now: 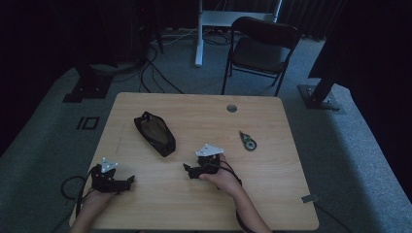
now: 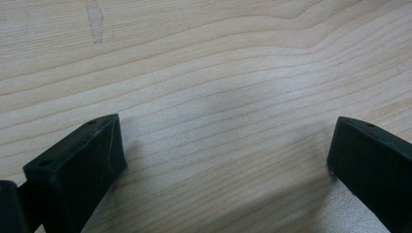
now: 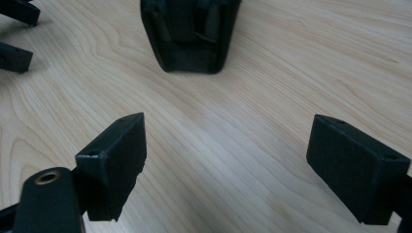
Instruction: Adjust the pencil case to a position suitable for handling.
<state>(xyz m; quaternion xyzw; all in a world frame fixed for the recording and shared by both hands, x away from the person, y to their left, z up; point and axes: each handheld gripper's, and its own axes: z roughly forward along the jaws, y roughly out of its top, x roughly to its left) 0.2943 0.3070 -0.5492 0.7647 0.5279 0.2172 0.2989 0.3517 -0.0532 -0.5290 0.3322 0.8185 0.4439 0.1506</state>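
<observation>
A black zip pouch (image 1: 154, 133) lies slantwise on the wooden table (image 1: 204, 204), left of centre. In the right gripper view its near end (image 3: 190, 34) sits straight ahead of the jaws. A small correction-tape dispenser (image 1: 248, 141) lies toward the right. My right gripper (image 1: 187, 170) rests near the table's middle, open and holding nothing, its jaws (image 3: 228, 160) wide apart over bare wood. My left gripper (image 1: 130, 181) sits at the front left, also open, with only wood grain between its fingers (image 2: 77, 165). The left gripper's fingertips (image 3: 17, 34) show at the upper left of the right gripper view.
A round cable grommet (image 1: 231, 108) is set in the table near its far edge. Behind the table stand a black folding chair (image 1: 260, 48) and a white desk leg (image 1: 198, 34). Cables lie on the grey carpet at left. A small tag (image 1: 310, 198) sits at the right front edge.
</observation>
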